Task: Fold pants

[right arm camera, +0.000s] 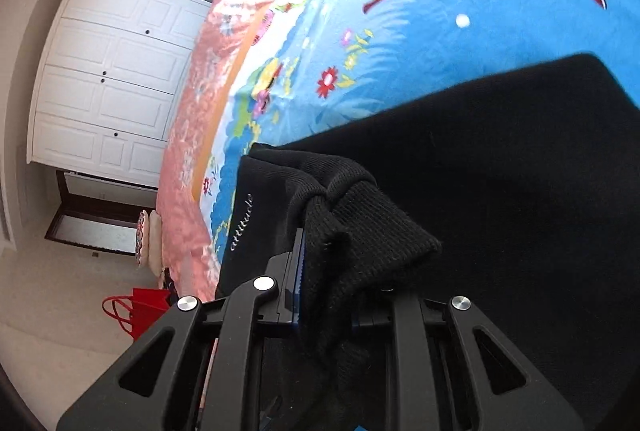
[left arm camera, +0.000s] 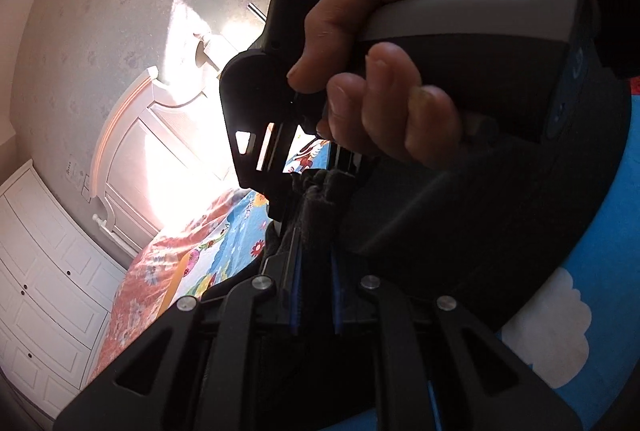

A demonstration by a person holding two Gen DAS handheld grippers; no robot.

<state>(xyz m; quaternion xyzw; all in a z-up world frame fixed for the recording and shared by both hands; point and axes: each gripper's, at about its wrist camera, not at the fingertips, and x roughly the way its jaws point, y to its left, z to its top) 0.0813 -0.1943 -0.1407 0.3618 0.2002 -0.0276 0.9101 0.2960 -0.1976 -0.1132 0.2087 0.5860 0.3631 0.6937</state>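
Note:
Black pants (right arm camera: 500, 171) lie spread over a blue cartoon bedspread (right arm camera: 400, 43). My right gripper (right arm camera: 328, 255) is shut on a bunched ribbed cuff (right arm camera: 360, 231) of the pants; its right finger is hidden under the fabric. In the left wrist view, my left gripper (left arm camera: 314, 231) is shut on a fold of the same black pants (left arm camera: 480, 231). Just beyond it is the right gripper (left arm camera: 312, 159), held by a person's hand (left arm camera: 400, 51), its fingers down at the same bunch of cloth. The two grippers are close together.
The bed's pink floral edge (right arm camera: 192, 135) drops off to the left. Beyond it stand a white wardrobe (right arm camera: 108, 83) and a sunlit white headboard (left arm camera: 132, 159). A red bag (right arm camera: 140, 307) and a pair of slippers (right arm camera: 148, 235) sit on the floor.

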